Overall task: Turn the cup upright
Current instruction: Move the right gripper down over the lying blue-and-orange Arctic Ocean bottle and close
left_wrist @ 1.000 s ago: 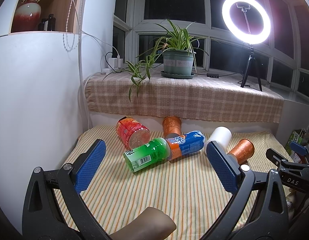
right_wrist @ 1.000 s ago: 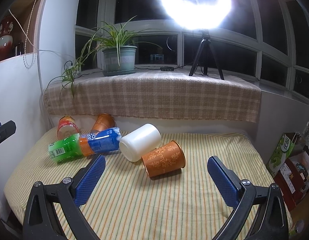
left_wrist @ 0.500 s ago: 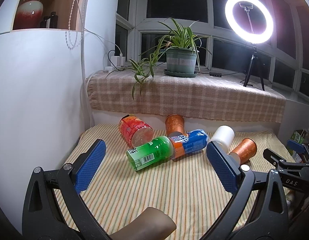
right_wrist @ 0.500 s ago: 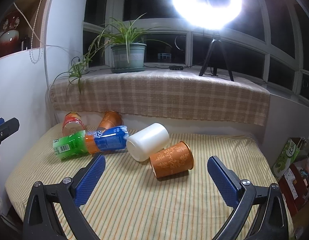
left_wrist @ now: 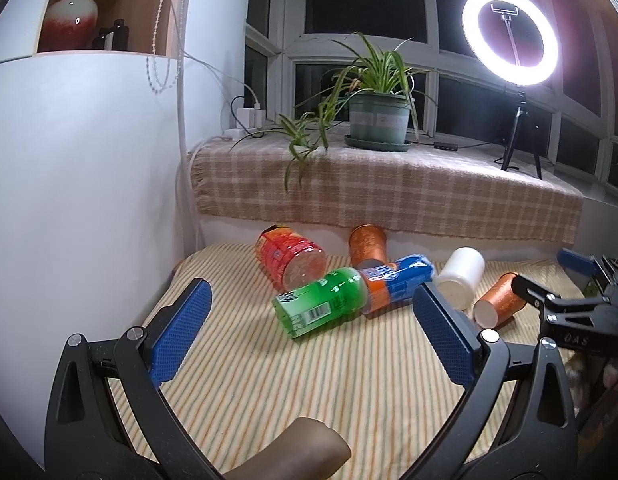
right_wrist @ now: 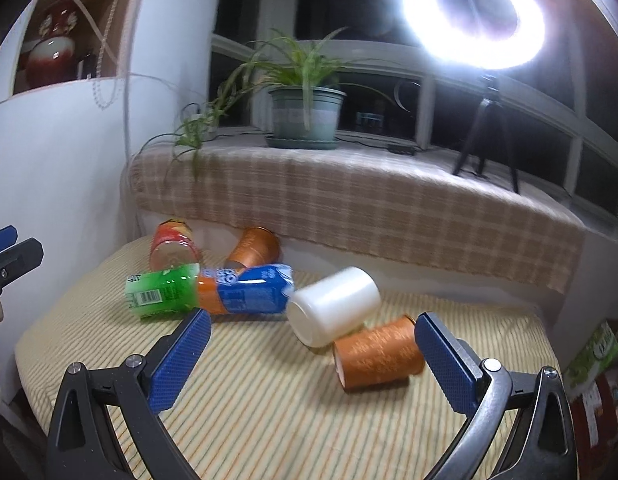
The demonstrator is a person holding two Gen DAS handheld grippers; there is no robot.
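Several cups lie on their sides on the striped cloth (right_wrist: 269,400). An orange patterned cup (right_wrist: 379,354) lies nearest my right gripper (right_wrist: 313,346), just left of its right finger; it shows in the left wrist view (left_wrist: 499,300) too. A white cup (right_wrist: 335,306) (left_wrist: 461,278) lies touching it. A second orange cup (right_wrist: 253,248) (left_wrist: 367,244) lies by the back wall. My right gripper is open and empty, held above the cloth. My left gripper (left_wrist: 309,328) is open and empty, in front of the green cup (left_wrist: 321,306).
A green cup (right_wrist: 163,290), a blue-and-orange cup (right_wrist: 245,290) (left_wrist: 397,280) nested with it and a red cup (right_wrist: 173,242) (left_wrist: 289,258) lie at the left. A checked ledge (right_wrist: 349,200) holds a potted plant (right_wrist: 307,116) and a ring light (right_wrist: 475,16). A white wall (left_wrist: 89,200) stands left.
Both grippers have moved forward toward the cups. The right gripper has closed in on the white and orange cups. The cups have not moved.
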